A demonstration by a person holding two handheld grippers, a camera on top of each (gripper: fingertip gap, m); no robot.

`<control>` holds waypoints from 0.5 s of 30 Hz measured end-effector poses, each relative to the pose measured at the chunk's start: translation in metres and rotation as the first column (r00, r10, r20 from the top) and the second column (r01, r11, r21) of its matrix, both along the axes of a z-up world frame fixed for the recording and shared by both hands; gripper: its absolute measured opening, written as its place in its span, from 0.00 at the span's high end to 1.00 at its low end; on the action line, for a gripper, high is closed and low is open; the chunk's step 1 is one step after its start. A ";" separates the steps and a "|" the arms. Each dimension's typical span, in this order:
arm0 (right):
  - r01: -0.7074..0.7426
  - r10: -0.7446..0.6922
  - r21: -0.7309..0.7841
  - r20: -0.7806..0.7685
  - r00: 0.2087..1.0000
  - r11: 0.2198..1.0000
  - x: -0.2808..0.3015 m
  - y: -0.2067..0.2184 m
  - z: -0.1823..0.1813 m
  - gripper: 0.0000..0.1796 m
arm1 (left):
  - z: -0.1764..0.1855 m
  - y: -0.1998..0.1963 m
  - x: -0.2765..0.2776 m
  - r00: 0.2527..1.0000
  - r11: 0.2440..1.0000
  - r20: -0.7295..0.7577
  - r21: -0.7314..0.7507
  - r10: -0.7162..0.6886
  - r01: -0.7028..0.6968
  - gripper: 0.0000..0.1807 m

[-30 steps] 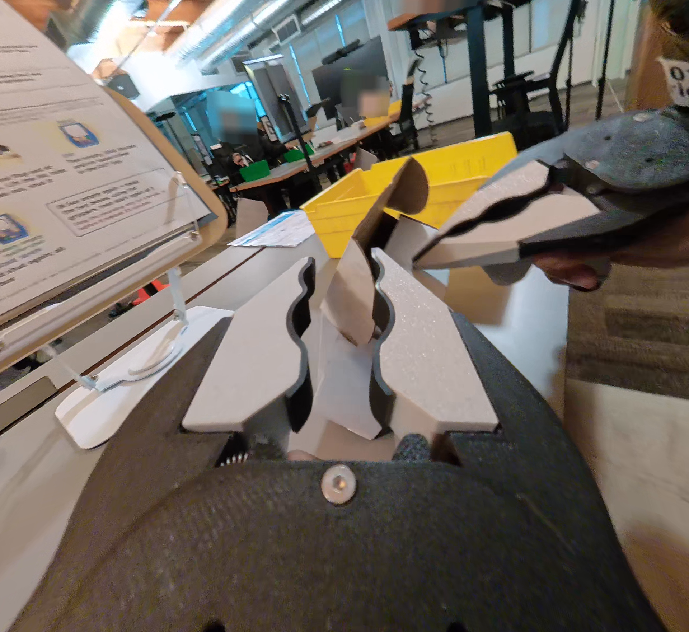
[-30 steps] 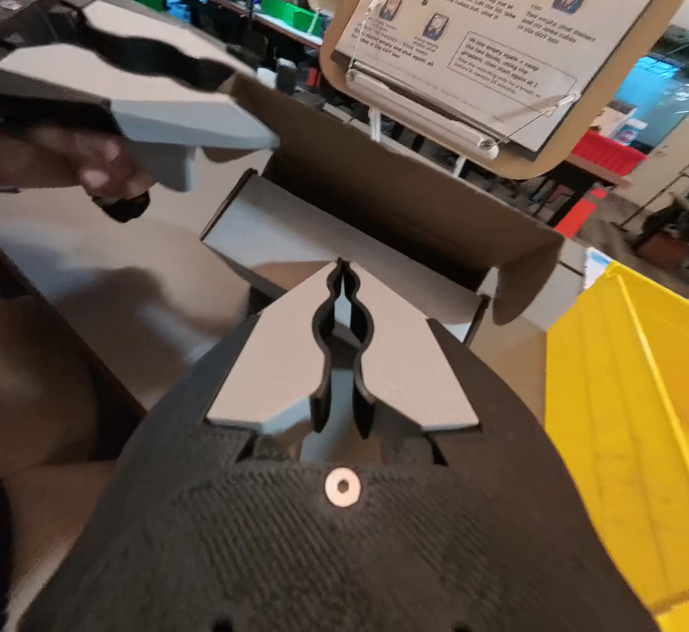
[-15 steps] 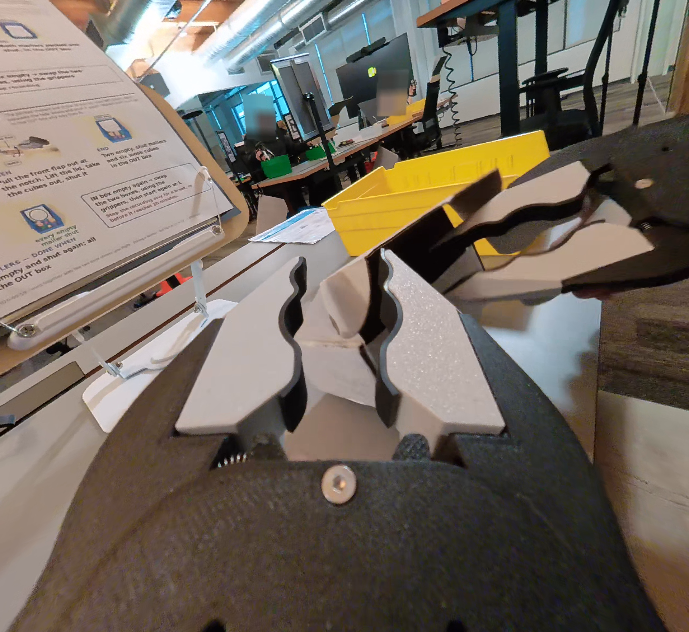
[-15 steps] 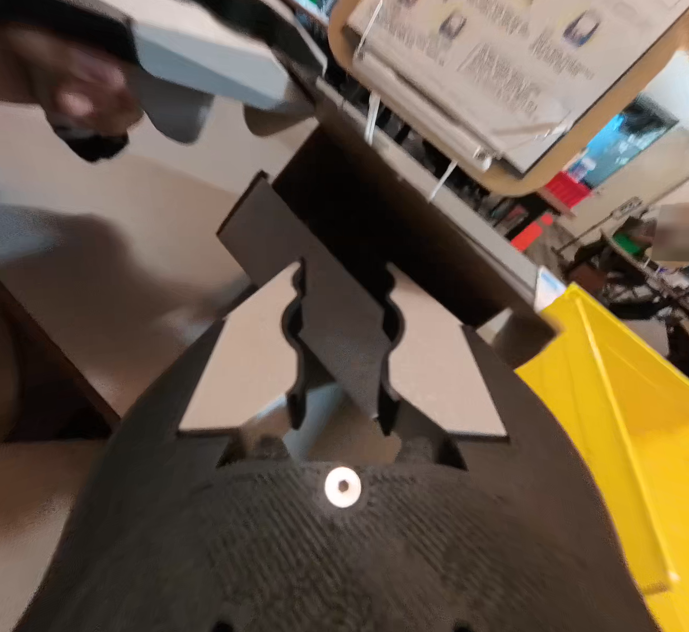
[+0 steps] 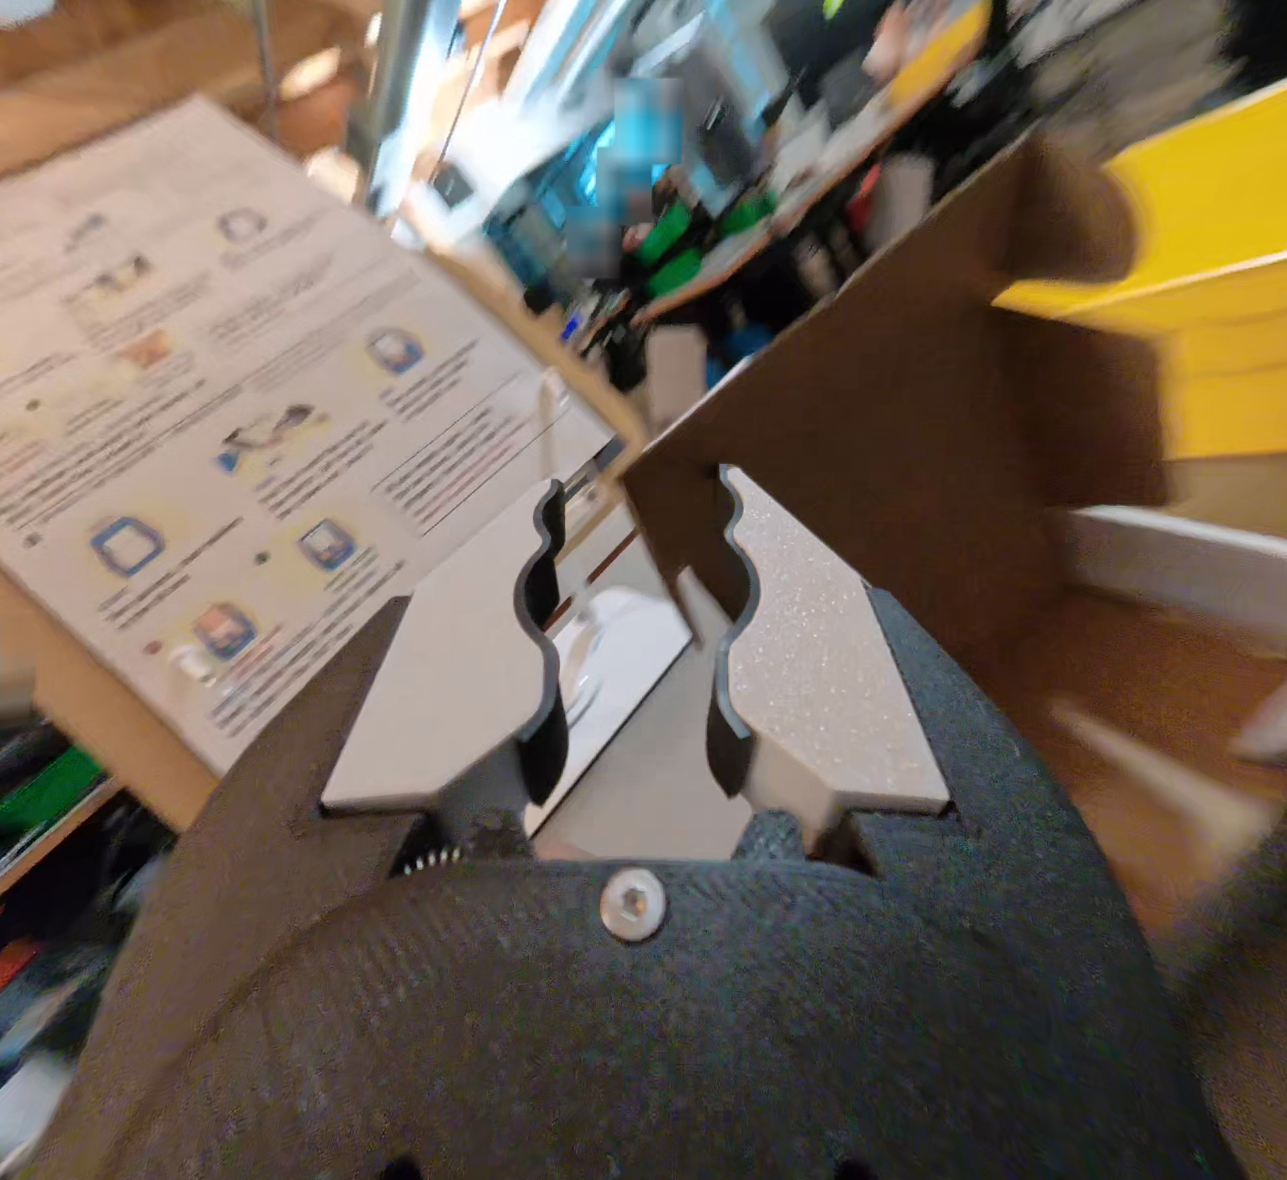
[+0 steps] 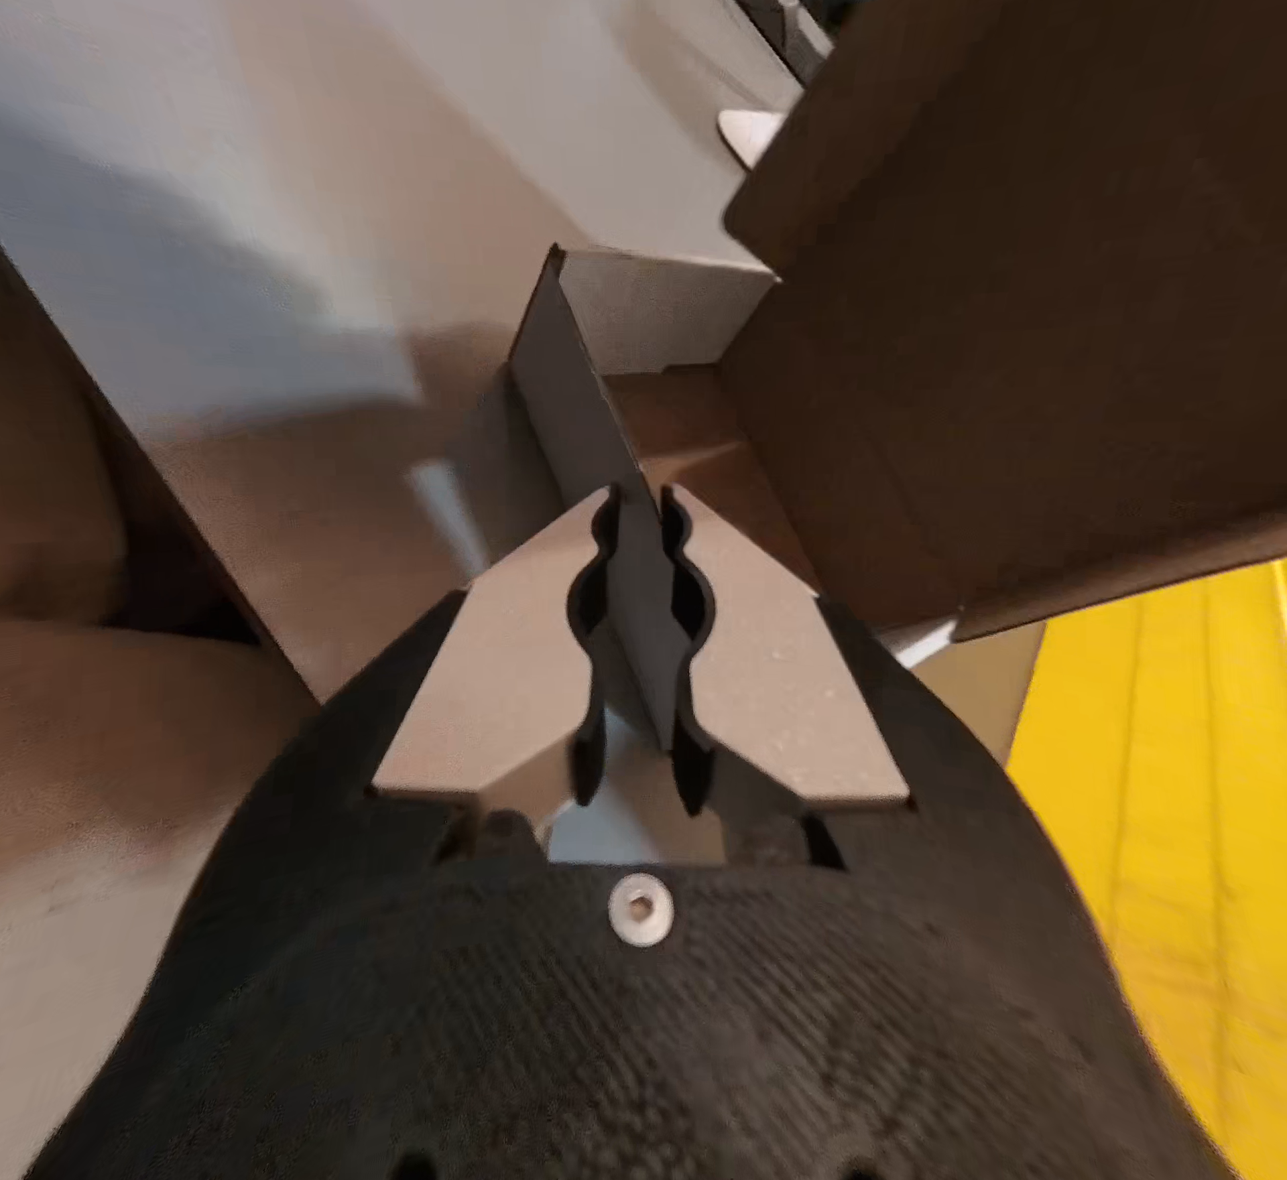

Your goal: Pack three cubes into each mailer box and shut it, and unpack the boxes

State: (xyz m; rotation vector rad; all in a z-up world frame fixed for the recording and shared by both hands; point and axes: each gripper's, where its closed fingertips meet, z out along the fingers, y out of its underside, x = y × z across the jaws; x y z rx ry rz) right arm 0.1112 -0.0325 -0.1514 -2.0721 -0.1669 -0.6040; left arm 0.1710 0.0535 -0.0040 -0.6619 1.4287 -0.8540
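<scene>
Cardboard mailer box (image 6: 975, 325) lid raised, right gripper (image 6: 637, 499) pinching front flap (image 6: 578, 402) — interior hidden

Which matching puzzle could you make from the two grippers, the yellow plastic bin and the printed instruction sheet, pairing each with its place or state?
Things:
1. left gripper
2. right gripper
3. yellow plastic bin
4. printed instruction sheet

Places or states:
A. clamped on the grey cardboard flap
B. at the right edge of both views
C. jaws wide apart
D. propped up, on the left in the left wrist view

Pairs: 1-C, 2-A, 3-B, 4-D
</scene>
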 end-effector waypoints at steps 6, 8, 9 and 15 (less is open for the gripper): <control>-0.125 0.125 0.004 0.017 0.992 0.992 -0.011 -0.004 0.001 0.95 | -0.005 0.056 0.051 0.988 0.988 -0.044 -0.029 0.151 -0.152 0.79; -0.171 0.171 0.025 -0.022 0.985 0.985 -0.019 -0.005 0.001 0.96 | -0.019 0.066 0.054 0.982 0.985 -0.100 -0.037 0.162 -0.166 0.79; -0.200 0.202 0.038 -0.039 0.979 0.979 -0.025 -0.006 0.001 0.96 | -0.026 0.071 0.055 0.977 0.983 -0.128 -0.031 0.173 -0.179 0.79; -0.307 0.310 0.069 -0.022 0.951 0.949 -0.044 -0.008 0.003 0.96 | -0.092 0.102 0.054 0.905 0.968 -0.347 0.042 0.246 -0.247 0.77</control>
